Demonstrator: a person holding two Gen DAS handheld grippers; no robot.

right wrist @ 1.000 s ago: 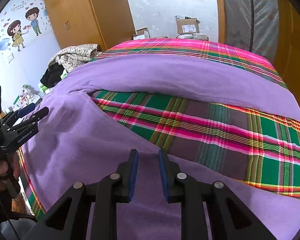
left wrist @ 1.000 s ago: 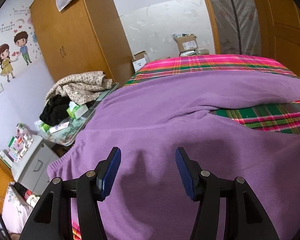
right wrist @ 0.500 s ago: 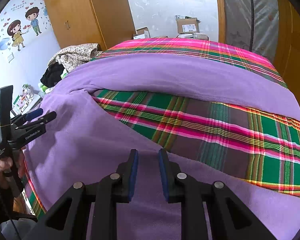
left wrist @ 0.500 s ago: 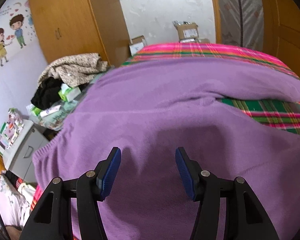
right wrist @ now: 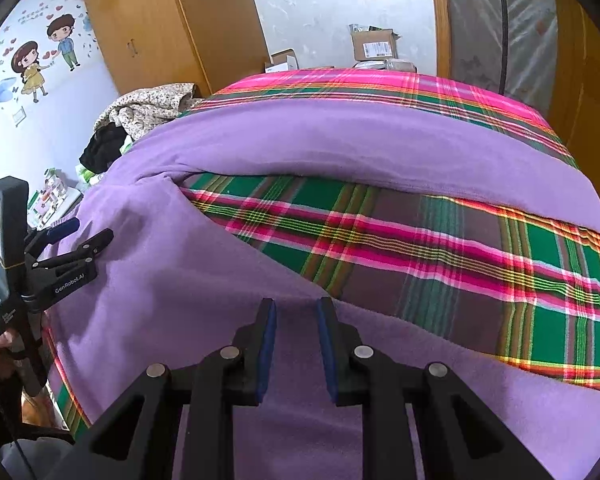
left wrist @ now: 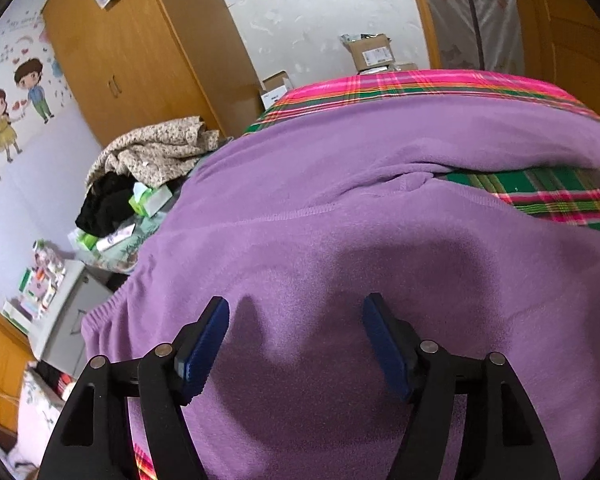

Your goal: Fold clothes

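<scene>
Left claw [left wrist: 296, 340] over the near left part of the purple garment [left wrist: 360, 240]; jaws have just been opening, now wide, only flat cloth below them. Garment spread across the bed on a plaid blanket [right wrist: 440, 240], which shows between its two long parts. Right claw [right wrist: 296, 344] low over the near part, jaws narrowly apart; whether they pinch cloth, cannot tell.

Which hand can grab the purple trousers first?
Probably left: the left gripper has wide jaws, just opening, over the purple trousers near their waistband. The right gripper has narrower jaws.
</scene>
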